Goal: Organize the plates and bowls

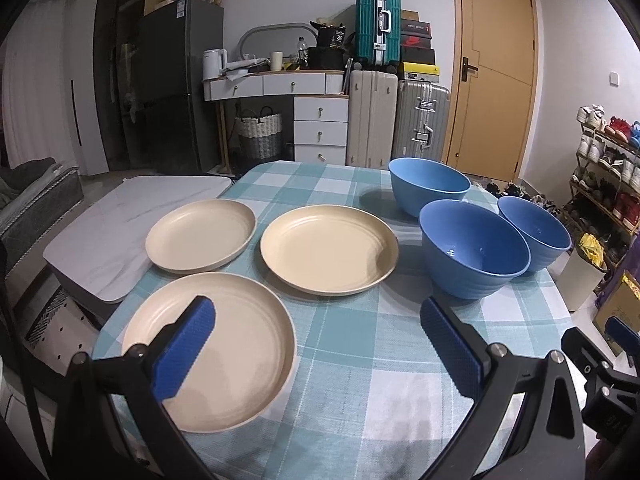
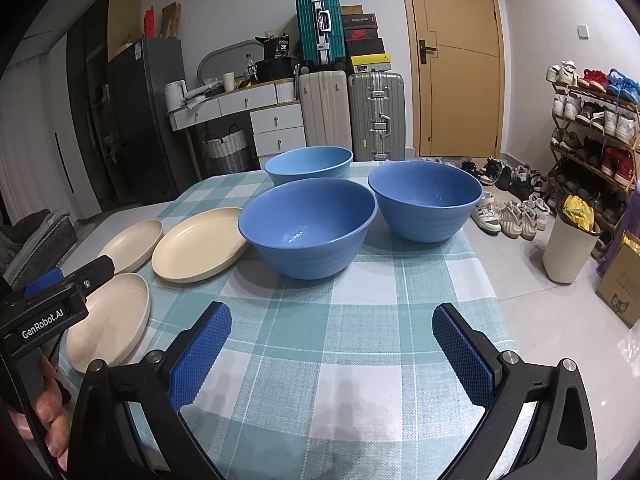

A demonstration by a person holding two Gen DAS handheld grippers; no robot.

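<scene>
left gripper (image 1: pixel 318 316): fingers spread, nothing held, over near plate (image 1: pixel 240 364) | right gripper (image 2: pixel 332 322): fingers spread, nothing held | three plates, three bowls (image 2: pixel 308 232) set apart on counter (image 2: pixel 320 360)

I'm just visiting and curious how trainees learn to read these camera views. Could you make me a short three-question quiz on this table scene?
1. Count: how many cream plates and how many blue bowls stand on the checked tablecloth?
2. True or false: one bowl is already nested inside another.
3. Pick one: the left gripper is (a) shut on a plate, (b) open and empty, (c) out of view.

Key
1. Three plates: near, far left, middle. Three bowls: near, right, far.
2. False; each bowl stands apart on the cloth.
3. (b). The right gripper is open and empty too.
</scene>
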